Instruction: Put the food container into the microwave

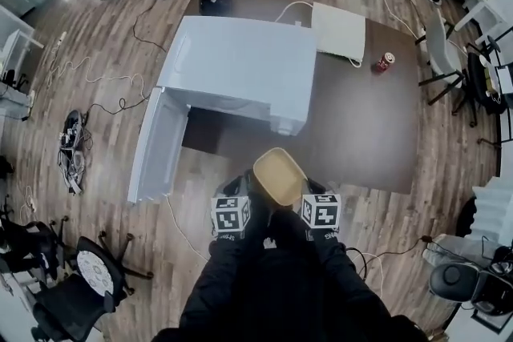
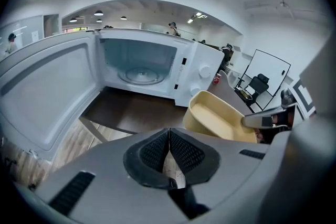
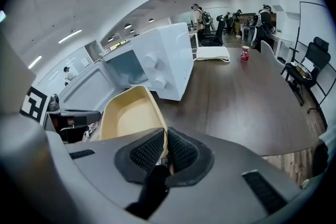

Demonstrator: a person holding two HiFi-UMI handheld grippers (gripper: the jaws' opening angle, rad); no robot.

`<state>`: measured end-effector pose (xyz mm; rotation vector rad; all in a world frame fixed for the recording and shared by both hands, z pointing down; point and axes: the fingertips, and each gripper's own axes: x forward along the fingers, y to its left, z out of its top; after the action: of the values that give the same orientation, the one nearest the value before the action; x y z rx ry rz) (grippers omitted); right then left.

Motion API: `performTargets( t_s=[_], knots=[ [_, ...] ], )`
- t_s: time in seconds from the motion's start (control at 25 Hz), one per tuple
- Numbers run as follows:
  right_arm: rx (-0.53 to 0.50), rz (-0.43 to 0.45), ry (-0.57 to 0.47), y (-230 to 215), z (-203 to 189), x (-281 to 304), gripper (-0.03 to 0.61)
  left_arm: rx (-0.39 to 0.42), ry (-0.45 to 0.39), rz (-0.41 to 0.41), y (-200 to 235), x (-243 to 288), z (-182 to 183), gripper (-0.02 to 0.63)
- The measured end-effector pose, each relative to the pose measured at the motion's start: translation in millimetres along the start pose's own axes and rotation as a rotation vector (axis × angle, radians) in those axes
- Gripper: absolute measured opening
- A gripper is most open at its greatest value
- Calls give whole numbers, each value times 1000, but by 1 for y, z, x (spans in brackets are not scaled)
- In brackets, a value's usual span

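Observation:
The white microwave [image 1: 240, 64] stands on the dark table [image 1: 361, 132] with its door [image 1: 156, 144] swung wide open to the left; the cavity with its glass turntable [image 2: 139, 75] holds nothing. A tan, empty food container [image 1: 279, 175] hangs over the table's near edge, in front of the microwave's control side. My right gripper [image 3: 165, 147] is shut on the container's rim [image 3: 157, 118]. My left gripper [image 2: 169, 152] is shut with nothing in it, just left of the container [image 2: 220, 118], facing the open cavity.
A red can [image 1: 385, 61] and a folded white cloth [image 1: 338, 31] sit at the table's far right. A black object [image 1: 215, 0] lies behind the microwave. Office chairs [image 1: 88, 272] and cables [image 1: 72, 140] surround the table on the wooden floor.

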<state>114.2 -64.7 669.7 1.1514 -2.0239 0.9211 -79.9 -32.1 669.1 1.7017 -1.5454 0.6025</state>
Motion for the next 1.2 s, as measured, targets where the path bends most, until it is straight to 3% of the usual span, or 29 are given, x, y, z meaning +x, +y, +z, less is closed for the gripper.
performTargets(
  t_s=[0.24,0.68,0.96,1.2],
  knots=[
    [29,25,-24,63,28,24,43,-67,-24,9,59,-4,11,34],
    [126,-11,-61,145,105,121,43,-43,2,-53,152,27,57,34],
    [150,-61,-60,164,129,167,43,-10,16,-101,180,51,72,34],
    [183,-97,-67,149,153,192,43,-20,28,-110,188,77,90,34]
  ],
)
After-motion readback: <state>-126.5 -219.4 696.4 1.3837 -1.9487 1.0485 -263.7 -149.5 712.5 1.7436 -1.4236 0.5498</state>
